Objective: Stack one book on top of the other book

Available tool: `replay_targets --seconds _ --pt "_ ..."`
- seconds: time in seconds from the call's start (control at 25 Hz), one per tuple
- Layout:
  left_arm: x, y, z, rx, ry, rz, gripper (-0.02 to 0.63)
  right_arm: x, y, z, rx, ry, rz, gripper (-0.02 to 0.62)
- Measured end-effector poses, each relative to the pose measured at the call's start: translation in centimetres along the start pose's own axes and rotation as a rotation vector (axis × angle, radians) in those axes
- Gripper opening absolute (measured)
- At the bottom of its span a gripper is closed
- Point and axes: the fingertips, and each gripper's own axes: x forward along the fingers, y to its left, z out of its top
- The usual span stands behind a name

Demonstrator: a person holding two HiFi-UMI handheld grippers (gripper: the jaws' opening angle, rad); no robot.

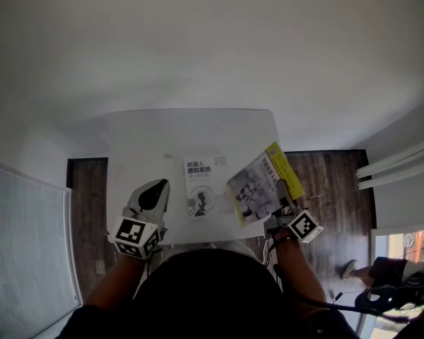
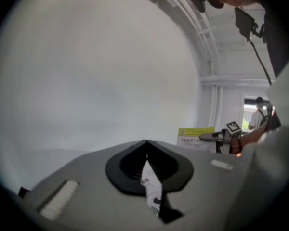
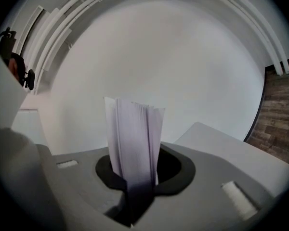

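Note:
A white book [image 1: 203, 186] lies flat near the middle of the white table [image 1: 191, 129]. To its right, a second book with a yellow spine [image 1: 265, 189] is tilted, its near corner off the table's front right. My right gripper [image 1: 283, 219] is shut on that corner. In the right gripper view the book's page edges [image 3: 135, 138] stand up between the jaws of the right gripper [image 3: 134, 179]. My left gripper [image 1: 155, 189] rests left of the white book, apart from it, jaws shut to a point. The left gripper view shows the left gripper [image 2: 145, 143] with tips meeting and the yellow book [image 2: 195, 136] beyond.
Dark wood floor [image 1: 332, 182] lies on both sides of the table. White rails [image 1: 399, 167] run at the right, a pale panel [image 1: 21, 246] stands at the left. A foot in a shoe [image 1: 350, 268] is on the floor at the lower right. White wall lies behind the table.

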Motion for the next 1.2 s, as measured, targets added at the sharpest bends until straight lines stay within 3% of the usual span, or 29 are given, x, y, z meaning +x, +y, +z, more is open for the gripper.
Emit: replay_targets --seconds 0.24,0.48,0.68,0.96,1.2 --pt "-1.2 0.5 -0.7 -0.013 0.004 0.046 0.005 1.5 1.6 -0.9 0.003 0.042 0.069 0.081" --pt "-3.7 1.1 -0.8 -0.009 -0.009 0.099 0.005 2.5 3.7 -3.4 0.098 0.072 0.157 0.083" --pt "-4.8 2.6 -1.7 -0.052 -0.024 0.148 0.005 3.7 3.7 -5.7 0.033 0.141 0.186 0.083" --pt "-7.4 5.9 -3.5 -0.092 -0.025 0.233 0.005 6.7 7.8 -9.5 0.065 0.211 0.301 0.083" --pt "-8.2 5.2 -3.2 -0.092 -0.042 0.266 0.005 7.5 9.9 -9.8 0.072 0.252 0.376 0.083"
